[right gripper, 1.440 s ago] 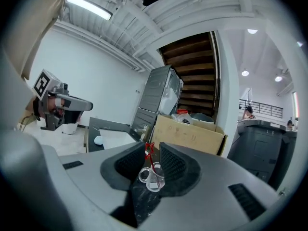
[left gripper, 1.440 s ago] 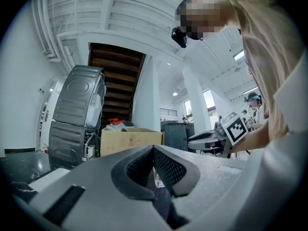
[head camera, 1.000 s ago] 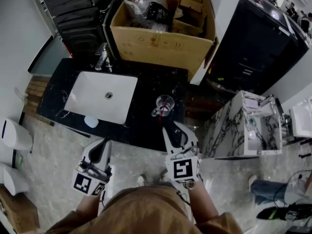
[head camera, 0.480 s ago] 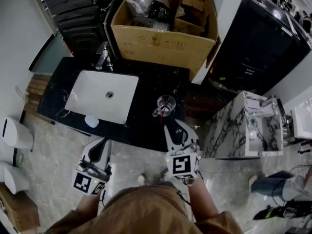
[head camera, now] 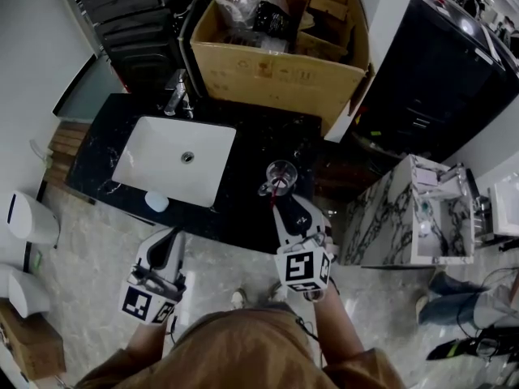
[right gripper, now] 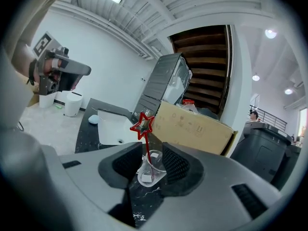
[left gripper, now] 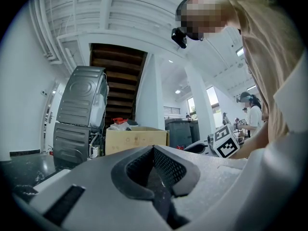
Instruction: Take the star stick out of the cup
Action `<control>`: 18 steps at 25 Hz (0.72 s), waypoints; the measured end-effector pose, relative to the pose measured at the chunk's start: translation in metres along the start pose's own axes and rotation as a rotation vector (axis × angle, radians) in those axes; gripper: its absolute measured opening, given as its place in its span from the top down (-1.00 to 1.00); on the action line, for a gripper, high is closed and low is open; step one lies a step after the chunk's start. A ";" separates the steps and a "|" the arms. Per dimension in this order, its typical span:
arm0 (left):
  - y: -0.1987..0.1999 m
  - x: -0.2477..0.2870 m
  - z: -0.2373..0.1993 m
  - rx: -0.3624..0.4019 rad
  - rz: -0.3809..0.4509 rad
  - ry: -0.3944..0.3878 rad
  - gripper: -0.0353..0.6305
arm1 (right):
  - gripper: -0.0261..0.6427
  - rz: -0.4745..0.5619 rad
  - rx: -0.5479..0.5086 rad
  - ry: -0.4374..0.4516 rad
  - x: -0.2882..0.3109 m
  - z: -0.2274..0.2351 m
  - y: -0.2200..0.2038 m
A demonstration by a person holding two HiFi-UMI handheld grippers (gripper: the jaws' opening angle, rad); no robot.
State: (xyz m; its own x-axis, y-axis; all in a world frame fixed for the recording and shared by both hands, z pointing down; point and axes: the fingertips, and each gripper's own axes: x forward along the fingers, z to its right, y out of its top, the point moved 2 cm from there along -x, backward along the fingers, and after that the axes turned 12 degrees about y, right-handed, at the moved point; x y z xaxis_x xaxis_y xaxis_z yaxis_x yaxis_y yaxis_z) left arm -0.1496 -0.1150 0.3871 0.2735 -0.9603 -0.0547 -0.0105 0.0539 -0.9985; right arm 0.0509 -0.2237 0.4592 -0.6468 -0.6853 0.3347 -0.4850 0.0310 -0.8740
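Nearer the clear plastic cup [head camera: 280,173] now, the right gripper [head camera: 287,209] has just been opening its jaws wide, nothing gripped — the red star-topped stick [right gripper: 143,124] stands in that cup on the black marble counter [head camera: 235,211], and a skewed pinch could topple it — left gripper [head camera: 166,246] idle, jaws together.

— What sort of place is this?
— Big white hall, staged rather than lived in. Black marble table [head camera: 235,205] with inset white basin [head camera: 158,164] and tap [head camera: 177,96], on a stone floor [head camera: 89,258].
— What else?
— Second veined vanity unit [head camera: 381,217]. Stacked grey appliances [left gripper: 79,114]. Open cardboard box [head camera: 276,75] of clutter. Wooden stair [left gripper: 115,85]. High ribbed ceiling [left gripper: 120,8].
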 end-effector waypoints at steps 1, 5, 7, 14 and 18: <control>0.000 0.000 -0.001 0.000 0.000 0.002 0.89 | 0.55 -0.008 -0.005 0.003 0.002 0.000 -0.001; 0.000 0.000 -0.002 0.002 0.001 0.007 0.89 | 0.55 -0.030 -0.018 0.010 0.007 0.000 -0.007; 0.001 0.001 -0.002 0.003 0.003 0.010 0.89 | 0.55 -0.031 -0.024 0.009 0.009 0.000 -0.008; 0.001 0.000 -0.001 0.007 0.001 0.017 0.89 | 0.55 -0.054 -0.055 0.023 0.020 0.001 -0.016; 0.000 -0.001 -0.002 0.010 -0.004 0.024 0.89 | 0.56 -0.063 -0.067 0.031 0.025 0.000 -0.020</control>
State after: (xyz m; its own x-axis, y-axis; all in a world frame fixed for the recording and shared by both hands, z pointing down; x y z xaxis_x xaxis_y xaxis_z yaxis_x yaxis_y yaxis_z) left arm -0.1519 -0.1148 0.3870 0.2503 -0.9668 -0.0508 -0.0002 0.0524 -0.9986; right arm 0.0449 -0.2416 0.4853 -0.6310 -0.6646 0.4002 -0.5633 0.0378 -0.8254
